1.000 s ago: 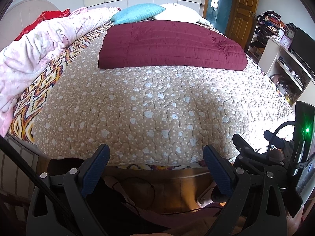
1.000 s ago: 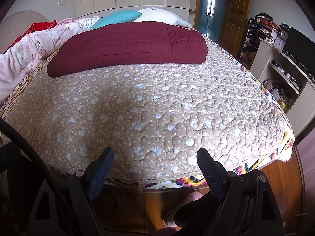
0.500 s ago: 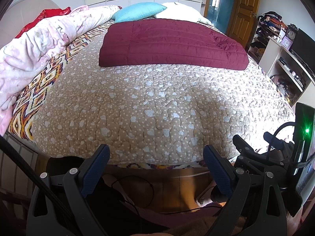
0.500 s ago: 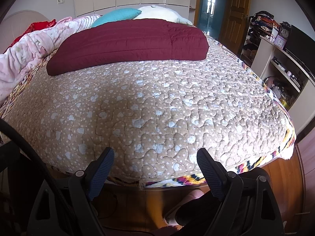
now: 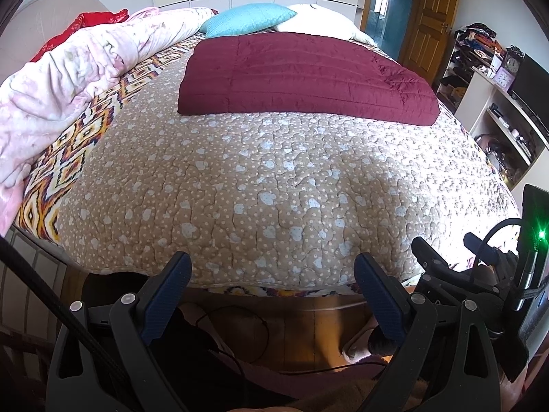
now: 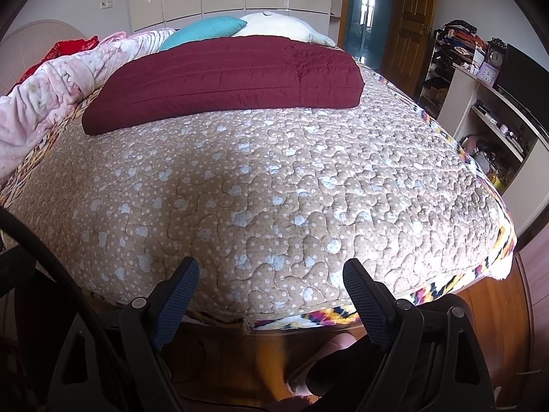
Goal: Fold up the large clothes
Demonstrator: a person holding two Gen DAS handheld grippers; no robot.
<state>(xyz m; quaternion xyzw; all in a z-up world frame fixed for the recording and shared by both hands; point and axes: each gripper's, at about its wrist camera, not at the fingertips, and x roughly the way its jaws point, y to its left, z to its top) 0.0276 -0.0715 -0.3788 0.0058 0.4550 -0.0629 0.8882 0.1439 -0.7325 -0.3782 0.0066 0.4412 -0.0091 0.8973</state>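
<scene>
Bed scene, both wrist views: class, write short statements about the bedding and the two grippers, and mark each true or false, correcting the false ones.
1. The maroon quilted garment lies folded flat on the beige bedspread. True.
2. The left gripper is clamped on the garment. False: its fingers are spread apart, holding nothing, at the foot of the bed.
3. A teal pillow lies beyond the garment. True.
4. The right gripper is shut. False: it is open and empty.
5. The pink blanket covers the garment. False: it is bunched along the bed's left side.
</scene>
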